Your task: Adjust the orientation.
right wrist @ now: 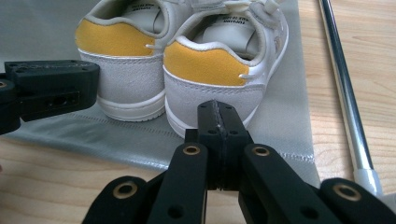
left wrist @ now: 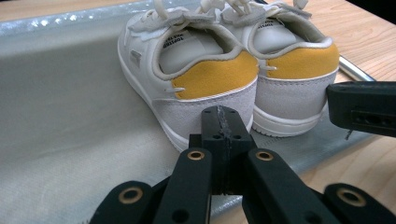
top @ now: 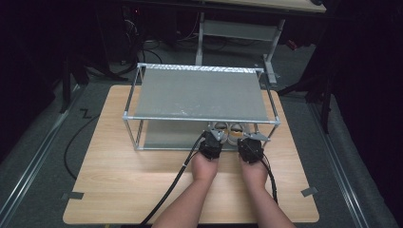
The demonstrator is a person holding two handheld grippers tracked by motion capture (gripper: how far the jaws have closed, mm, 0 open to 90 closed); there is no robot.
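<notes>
Resting side by side at the front edge of the rack's lower shelf, both tools point toward 12 o'clock.

Left hand-held gripper [left wrist: 223, 122]: jaws pressed together, nothing between them; tip just short of the heel of the left shoe [left wrist: 187, 79]. High view places it [top: 213, 138] at the shelf's front rail, with the person's left hand [top: 204, 166] behind it at 6 o'clock and a black cable [top: 173, 187] trailing toward 7 o'clock.

Right hand-held gripper [right wrist: 218, 119]: jaws likewise closed on nothing; tip just short of the heel of the right shoe [right wrist: 224, 70]. High view places it [top: 252, 140] at 3 o'clock of the left one, near it, with the right hand [top: 254, 172] behind.

Pair of shoes: small white trainers with yellow heel tabs, grey suede heel panels and white laces. They stand upright, side by side and touching, heels toward the person. In the high view they [top: 228, 129] sit on the lower shelf near its right front corner.

Lower shelf [left wrist: 60, 116]: grey fabric sheet, its front hem at the counter's wood.

Rack [top: 199, 95]: metal tube frame with a grey upper shelf above the shoes; one chrome tube [right wrist: 343, 88] runs at 3 o'clock of the right shoe.

Counter [top: 123, 190]: light wood top with rounded corners, carrying the rack across its far half.

Surroundings: grey floor [top: 38, 156], dark beyond.
</notes>
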